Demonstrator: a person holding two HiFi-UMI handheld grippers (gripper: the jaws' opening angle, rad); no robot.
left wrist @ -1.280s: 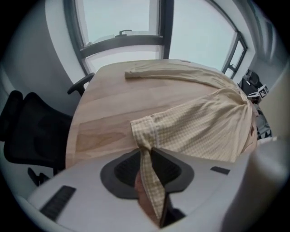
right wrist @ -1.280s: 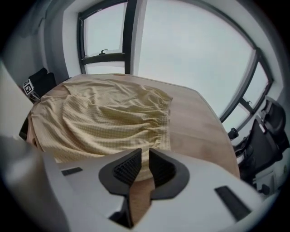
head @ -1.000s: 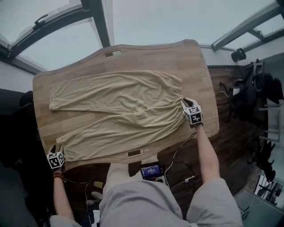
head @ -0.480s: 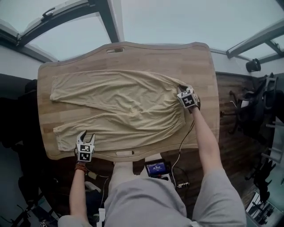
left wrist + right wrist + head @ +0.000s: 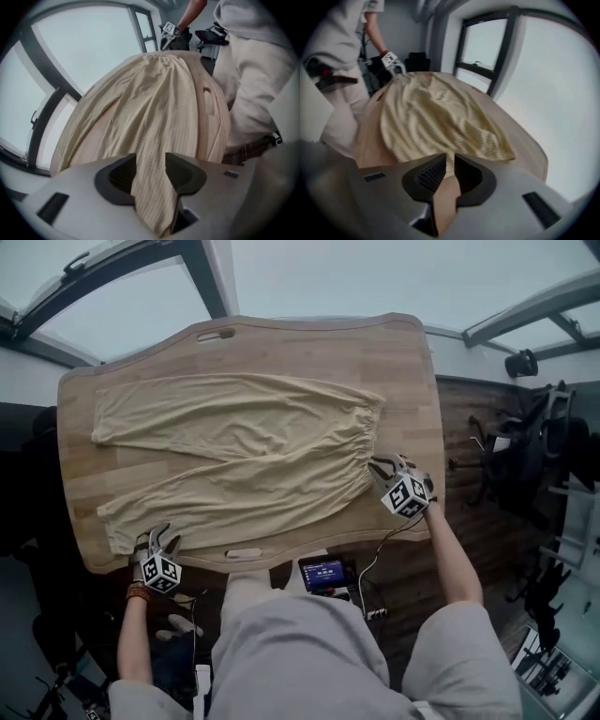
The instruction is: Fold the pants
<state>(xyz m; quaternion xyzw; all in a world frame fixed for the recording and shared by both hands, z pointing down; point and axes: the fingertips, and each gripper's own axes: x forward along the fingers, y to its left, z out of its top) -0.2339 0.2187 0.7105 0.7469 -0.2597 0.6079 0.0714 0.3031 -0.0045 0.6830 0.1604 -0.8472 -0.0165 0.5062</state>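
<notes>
Beige pants [image 5: 234,460] lie flat on the wooden table [image 5: 309,343], legs to the left and waistband to the right. My left gripper [image 5: 157,542] stands at the near leg's hem by the front left corner. In the left gripper view the hem [image 5: 152,187] runs through the wide gap of the left gripper [image 5: 150,161]; the jaws have just closed a little, pads not pressing. My right gripper [image 5: 378,467] is at the waistband's near corner. In the right gripper view the right gripper [image 5: 449,164] is nearly closed on the waistband edge [image 5: 450,157], having just eased open slightly.
A small screen device [image 5: 322,575] with a cable sits below the table's front edge. The table edge has handle slots at the back [image 5: 215,334] and the front [image 5: 244,553]. A dark chair and bags [image 5: 525,446] stand right of the table. Window beams cross behind.
The left gripper has come from off the table's left corner onto the near leg's hem. The right gripper went up along the waistband and came back to its near corner. The pants lie flatter.
</notes>
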